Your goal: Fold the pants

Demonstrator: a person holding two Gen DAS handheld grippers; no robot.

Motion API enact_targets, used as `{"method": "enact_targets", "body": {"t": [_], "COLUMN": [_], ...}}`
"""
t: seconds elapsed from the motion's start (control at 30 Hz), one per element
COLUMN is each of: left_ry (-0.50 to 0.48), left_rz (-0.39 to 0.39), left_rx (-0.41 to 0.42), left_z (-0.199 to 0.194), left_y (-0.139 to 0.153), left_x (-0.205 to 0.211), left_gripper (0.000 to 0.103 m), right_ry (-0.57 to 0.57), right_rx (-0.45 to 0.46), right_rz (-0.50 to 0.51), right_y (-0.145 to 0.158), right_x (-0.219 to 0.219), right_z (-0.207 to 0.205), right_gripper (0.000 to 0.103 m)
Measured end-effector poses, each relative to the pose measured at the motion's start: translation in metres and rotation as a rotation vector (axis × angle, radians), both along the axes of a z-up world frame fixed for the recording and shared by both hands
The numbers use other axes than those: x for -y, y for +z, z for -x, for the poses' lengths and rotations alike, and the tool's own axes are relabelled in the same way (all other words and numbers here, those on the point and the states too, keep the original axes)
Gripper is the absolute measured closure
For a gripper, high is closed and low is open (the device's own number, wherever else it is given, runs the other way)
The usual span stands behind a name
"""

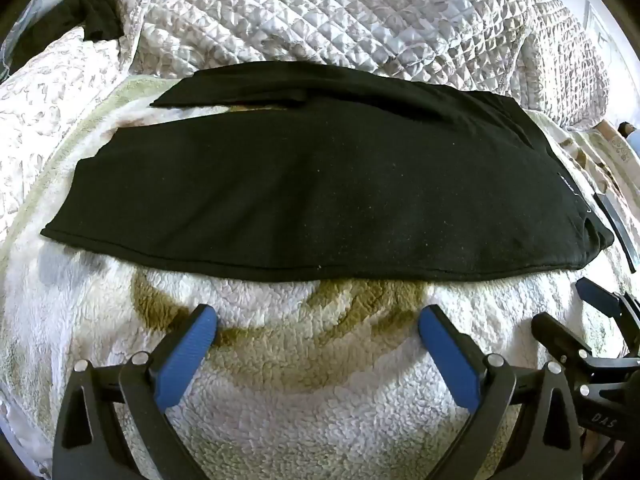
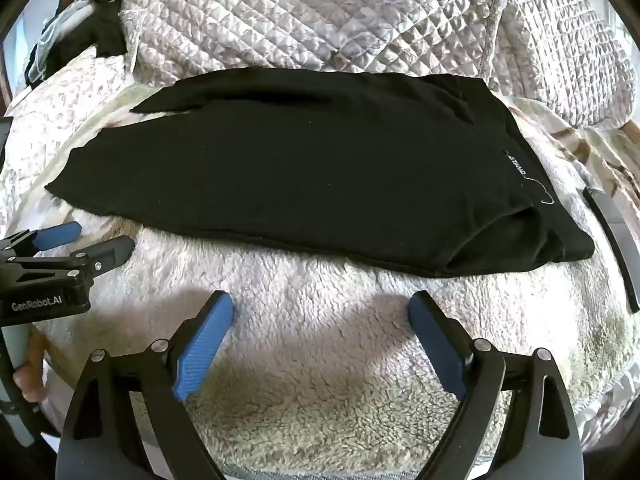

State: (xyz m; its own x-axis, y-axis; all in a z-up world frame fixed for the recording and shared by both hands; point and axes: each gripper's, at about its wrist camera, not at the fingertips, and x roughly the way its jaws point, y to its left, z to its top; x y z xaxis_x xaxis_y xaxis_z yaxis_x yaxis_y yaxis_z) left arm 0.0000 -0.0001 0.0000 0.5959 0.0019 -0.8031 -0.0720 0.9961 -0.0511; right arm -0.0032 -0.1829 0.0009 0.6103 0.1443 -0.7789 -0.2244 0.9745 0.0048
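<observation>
With both the left gripper and right gripper spread wide and empty, the black knit pants are best pinched at the near hem corners and lifted evenly.

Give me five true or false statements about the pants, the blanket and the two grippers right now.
1. The pants are black. True.
2. The pants are hanging from the left gripper. False: they lie flat on the fleece blanket, and nothing is between its jaws.
3. The right gripper has its jaws open. True.
4. The waistband end lies at the right of the right wrist view. True.
5. The pants are rolled into a ball. False: they are spread out long, one leg laid over the other.
</observation>
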Motion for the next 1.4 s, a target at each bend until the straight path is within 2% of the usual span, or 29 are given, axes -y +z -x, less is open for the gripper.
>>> {"method": "enact_targets", "body": {"t": [0.5,1.4], "left_ry": [-0.005,-0.018], "left_rz": [0.002,0.004], "left_rx": [0.008,0.003], "left_z": [0.0089,0.0027], "left_y": [-0.0032,0.0007], "left_x": [0.0064,0.0026], "left_gripper": [0.001,0.001], "right_ry": [0.003,0.002], "right_rx": [0.009,0.01], "right_rz": [0.01,0.009], "right_y": [0.0013,0.0018], "right_x": [-0.0021,-0.0012], "right_z": [0.0008,0.0009], "right_gripper": [0.012,0.011]}}
